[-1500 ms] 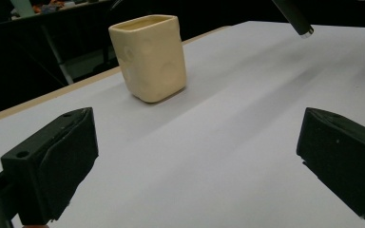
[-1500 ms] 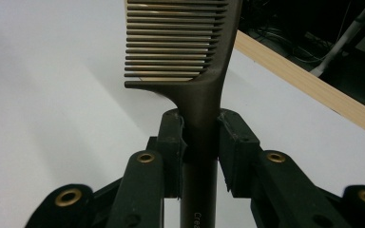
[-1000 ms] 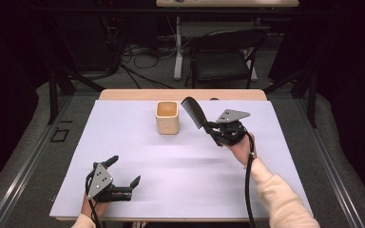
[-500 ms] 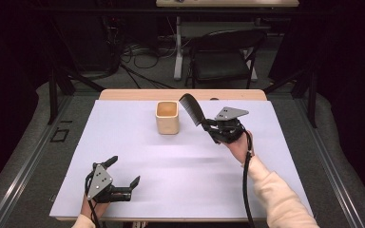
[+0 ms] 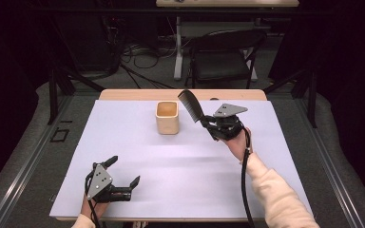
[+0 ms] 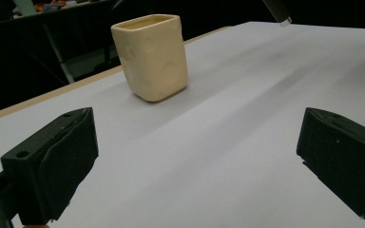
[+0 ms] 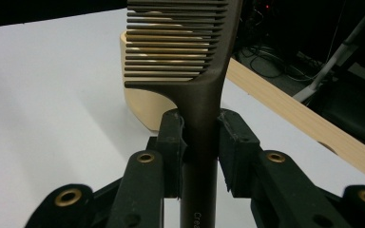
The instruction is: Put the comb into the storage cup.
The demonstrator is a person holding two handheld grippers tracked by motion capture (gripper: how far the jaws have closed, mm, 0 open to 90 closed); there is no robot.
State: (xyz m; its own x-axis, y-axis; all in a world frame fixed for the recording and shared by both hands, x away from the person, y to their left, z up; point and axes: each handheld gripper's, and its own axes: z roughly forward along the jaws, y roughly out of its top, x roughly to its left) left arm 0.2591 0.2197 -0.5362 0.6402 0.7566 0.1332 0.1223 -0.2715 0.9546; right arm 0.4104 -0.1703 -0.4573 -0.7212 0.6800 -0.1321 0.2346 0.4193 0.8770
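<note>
the table [image 5: 180, 190], covered by a white sheet, takes up the middle and lower part of the high view, with a strip of bare wood along its far edge. the person's right forearm in a pale sleeve [image 5: 278, 197] comes up from the lower right of that frame, and the right gripper [image 5: 208, 122] sits right of centre, raised above the sheet, its jaws clamped tight on the handle of a dark comb [image 5: 190, 105]. in the right gripper view the comb [image 7: 190, 57] stands up the centre of the frame, gripped just below its teeth, which point to the frame's left. the left gripper [image 5: 123, 178] rests at the lower left of the high view near the table's front edge, its jaws spread wide with nothing between them; the left gripper view shows bare sheet between the two black jaws. a cream square cup [image 5: 167, 117] stands upright just above the centre of the high view, left of the comb and apart from it; the comb's toothed end leans toward the cup from the right, above rim height. in the left gripper view the cup [image 6: 151, 56] is at upper centre-left.
</note>
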